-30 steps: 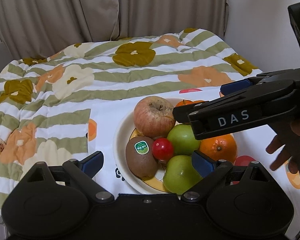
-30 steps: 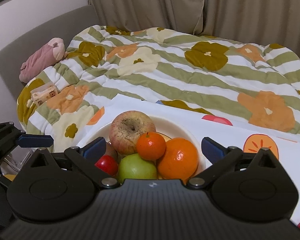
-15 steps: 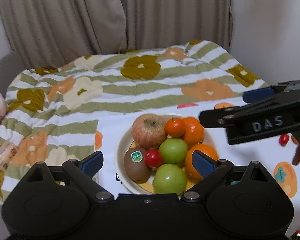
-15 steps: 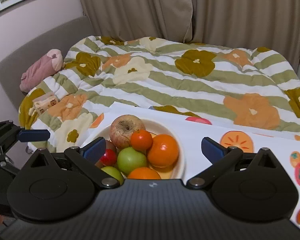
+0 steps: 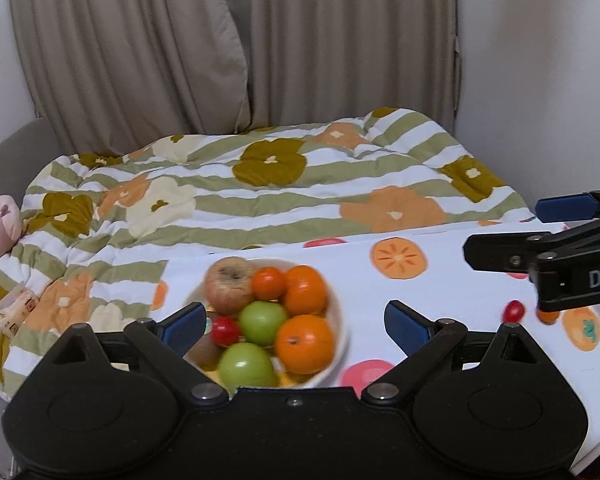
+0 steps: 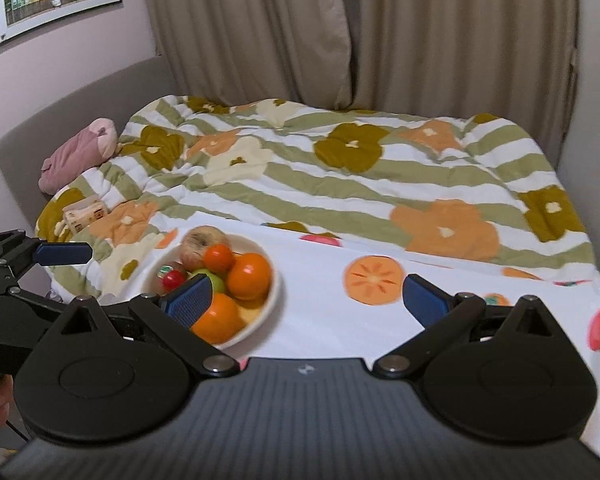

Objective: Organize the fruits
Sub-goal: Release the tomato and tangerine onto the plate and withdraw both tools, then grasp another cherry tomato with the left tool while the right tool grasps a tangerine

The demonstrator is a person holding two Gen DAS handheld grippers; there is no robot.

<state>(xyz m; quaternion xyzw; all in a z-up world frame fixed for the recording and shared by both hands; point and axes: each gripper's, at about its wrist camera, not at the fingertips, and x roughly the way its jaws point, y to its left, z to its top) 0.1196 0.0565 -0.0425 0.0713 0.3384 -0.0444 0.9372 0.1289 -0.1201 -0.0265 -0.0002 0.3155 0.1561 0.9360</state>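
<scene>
A white bowl (image 5: 336,344) on the fruit-print cloth holds a reddish apple (image 5: 229,285), two oranges, a small mandarin, two green apples, a kiwi and a small red tomato (image 5: 225,330). It also shows in the right wrist view (image 6: 274,292). A loose red tomato (image 5: 513,311) lies on the cloth at the right. My left gripper (image 5: 296,326) is open and empty, held back above the bowl. My right gripper (image 6: 306,294) is open and empty, right of the bowl.
The table cloth (image 6: 340,320) meets a bed with a striped flower quilt (image 5: 260,188). A pink plush (image 6: 76,156) and a small carton (image 6: 85,213) lie at the quilt's left. Curtains hang behind. The right gripper's body (image 5: 560,264) reaches in from the right.
Both grippers have pulled back and up from the bowl, which now looks smaller and farther. The right gripper has swung away to the right. Both stay open.
</scene>
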